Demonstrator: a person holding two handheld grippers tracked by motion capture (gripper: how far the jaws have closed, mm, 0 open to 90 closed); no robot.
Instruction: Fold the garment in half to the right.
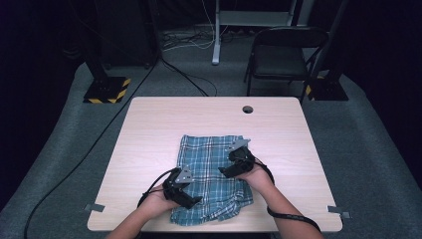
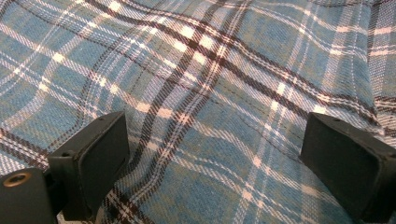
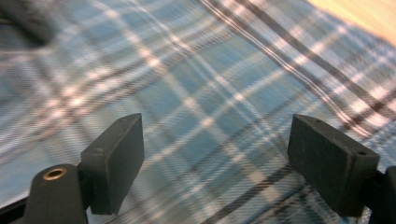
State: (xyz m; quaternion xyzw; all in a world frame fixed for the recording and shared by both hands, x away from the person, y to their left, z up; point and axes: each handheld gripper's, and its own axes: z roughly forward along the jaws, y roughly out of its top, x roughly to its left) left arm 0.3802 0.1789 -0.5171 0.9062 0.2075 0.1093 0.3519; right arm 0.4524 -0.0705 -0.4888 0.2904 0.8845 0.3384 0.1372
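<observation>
Blue plaid woven cloth partly folded on pale wooden counter. Left hand-held gripper and right hand-held gripper: jaws apart, nothing clamped. Final folds remaining.

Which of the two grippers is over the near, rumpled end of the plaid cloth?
The left gripper: it sits over the plaid cloth's bunched near edge, while the right gripper is farther up, over the flatter middle.

The cloth is blue-green plaid, crossed by white and dark brown stripes. The bench is pale wood grain. Both grippers, left gripper and right gripper, are black with grey plates.
</observation>
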